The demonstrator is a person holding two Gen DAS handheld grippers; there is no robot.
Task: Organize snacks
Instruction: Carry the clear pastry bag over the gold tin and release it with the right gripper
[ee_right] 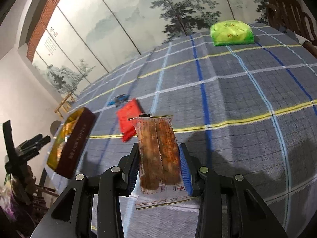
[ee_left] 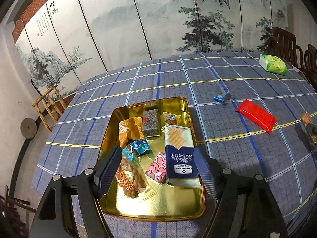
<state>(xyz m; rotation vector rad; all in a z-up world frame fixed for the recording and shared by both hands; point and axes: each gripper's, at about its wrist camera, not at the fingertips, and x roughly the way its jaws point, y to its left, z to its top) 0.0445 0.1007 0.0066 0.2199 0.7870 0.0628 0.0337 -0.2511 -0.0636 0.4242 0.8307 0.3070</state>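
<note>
Both grippers share one build. The left gripper [ee_left: 157,167] has black angular arms with long slots, round silver screw heads at the joints, and dark blue ribbed pads [ee_left: 108,166]. The right gripper [ee_right: 159,167] matches it (its pads [ee_right: 185,170] look brighter blue).

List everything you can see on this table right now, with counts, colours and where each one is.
tin tray: 1, gold inside, dark red outside, near table edge
snacks in the tray: about 8, mixed; includes sea salt soda crackers, pink packet, orange packet
red packet: 1, on cloth right of tray
blue-wrapped candy: 1, on cloth beyond red packet
green pack: 1, far right of table
tablecloth: 1, blue-grey plaid
painted screen: behind table
left tongs: open, over tray
right tongs: shut on clear brown snack packet
</note>
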